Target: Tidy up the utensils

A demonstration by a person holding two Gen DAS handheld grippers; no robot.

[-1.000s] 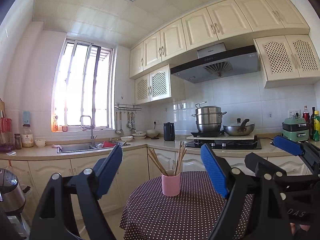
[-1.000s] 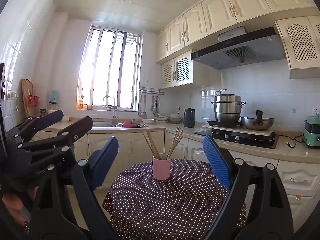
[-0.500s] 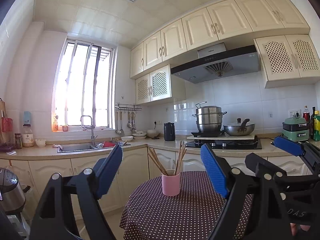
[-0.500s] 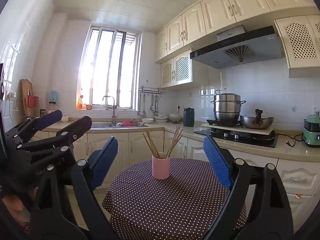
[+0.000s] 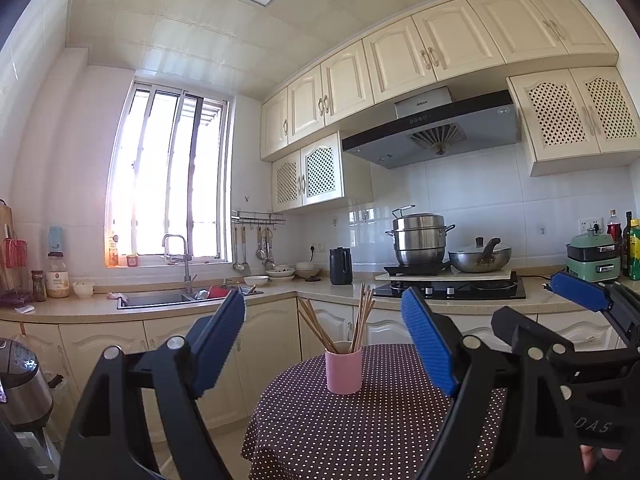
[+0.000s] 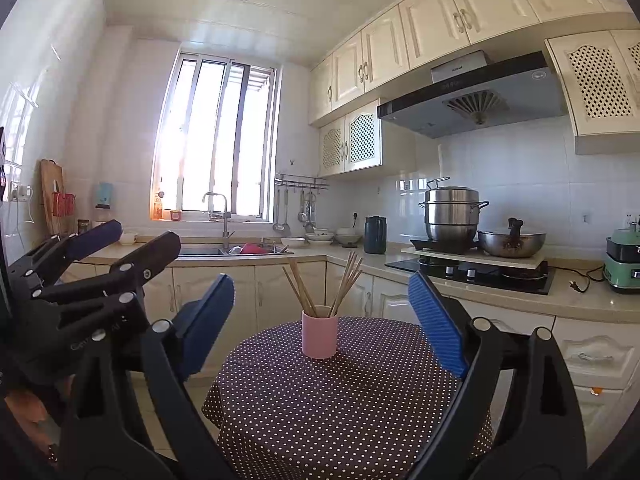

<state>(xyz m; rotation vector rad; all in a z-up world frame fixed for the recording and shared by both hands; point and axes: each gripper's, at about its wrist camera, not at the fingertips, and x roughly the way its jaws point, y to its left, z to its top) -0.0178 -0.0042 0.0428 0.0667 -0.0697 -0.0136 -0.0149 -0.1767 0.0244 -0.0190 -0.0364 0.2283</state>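
With the left gripper [image 5: 324,344] and right gripper [image 6: 320,320] both hovering wide open and empty short of the pink cup [image 6: 319,337] of chopsticks [image 6: 347,282] standing mid-bench [image 6: 360,408], a careless reach is risking tipping the light cup and scattering the splayed sticks.

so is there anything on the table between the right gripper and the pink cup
Nothing: in the right wrist view only bare dotted tablecloth lies between the right gripper and the pink cup.

Black gripper [image 5: 323,344] frames — blue ribbed pads [image 5: 428,344]
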